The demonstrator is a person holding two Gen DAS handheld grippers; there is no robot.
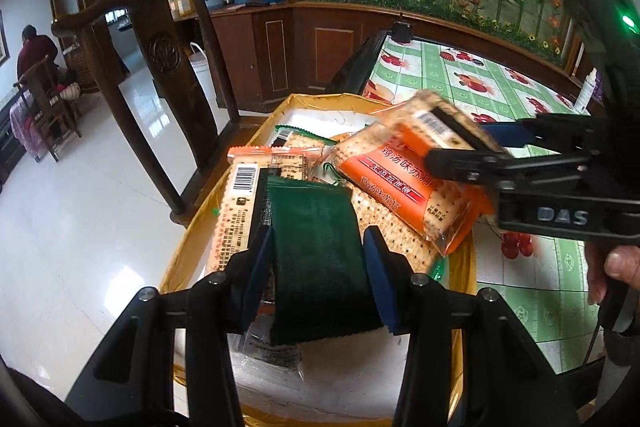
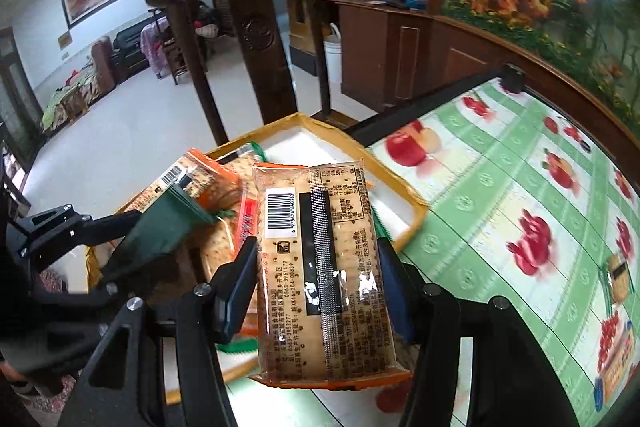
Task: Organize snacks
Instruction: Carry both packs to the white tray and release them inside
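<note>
Several cracker packets already lie in the shallow gold-rimmed cardboard box (image 1: 188, 247), while above it the left gripper (image 1: 320, 259) jaws clamp a dark green packet (image 1: 316, 251) and the right gripper (image 2: 316, 291) jaws an orange-edged clear packet (image 2: 320, 267), both still undelivered.

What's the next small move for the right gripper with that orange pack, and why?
Probably carry the orange cracker pack a little further out over the tablecloth and set it down. The right gripper holds it clamped above the box edge, while the left gripper holds a green pack over the box.
</note>
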